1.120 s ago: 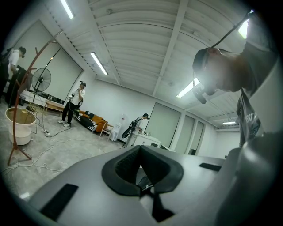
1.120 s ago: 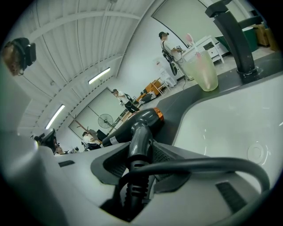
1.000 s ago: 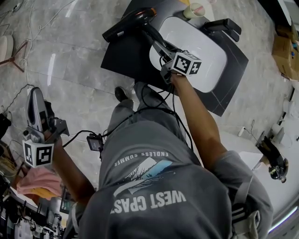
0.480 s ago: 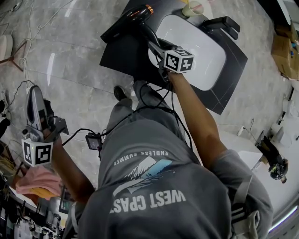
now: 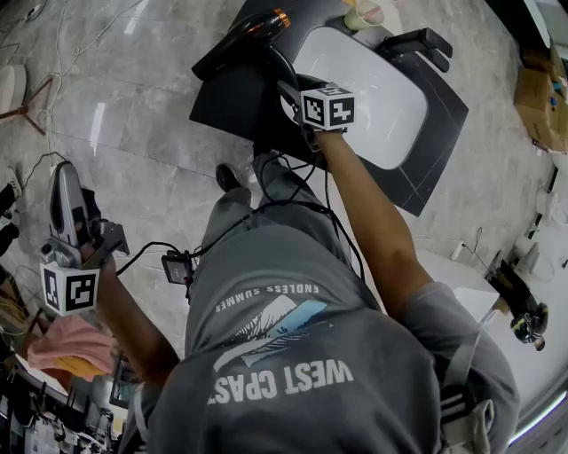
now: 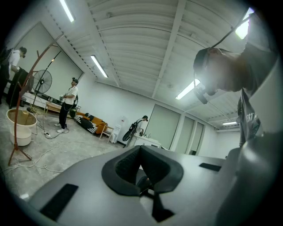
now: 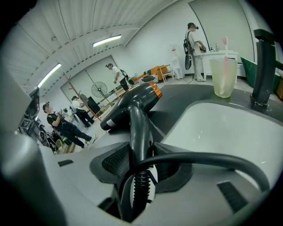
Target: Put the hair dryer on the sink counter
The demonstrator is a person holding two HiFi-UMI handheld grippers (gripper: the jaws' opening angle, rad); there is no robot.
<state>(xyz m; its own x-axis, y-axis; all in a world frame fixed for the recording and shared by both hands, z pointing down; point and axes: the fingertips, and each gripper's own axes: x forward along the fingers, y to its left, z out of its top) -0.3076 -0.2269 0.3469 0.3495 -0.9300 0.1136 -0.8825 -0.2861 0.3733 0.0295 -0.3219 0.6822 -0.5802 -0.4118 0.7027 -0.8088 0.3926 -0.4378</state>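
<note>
- Right tongs (image 5: 286, 84): clenched on the hair dryer (image 5: 241, 40) handle, which is seen between the pads (image 7: 116, 161). The jaws have just been eased slightly wider.
- The dryer body appears rested on the dark surface (image 5: 229, 111), just beside the white basin (image 5: 377, 97).
- Left tongs (image 5: 64, 177): clenched on nothing, held over the floor, well apart from the surface.
- 1 cup (image 5: 366, 16) is seen near the faucet (image 5: 417, 43).

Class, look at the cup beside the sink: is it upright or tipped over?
Upright: the cup stands on the counter, mouth up, with a pink toothbrush standing in it.
</note>
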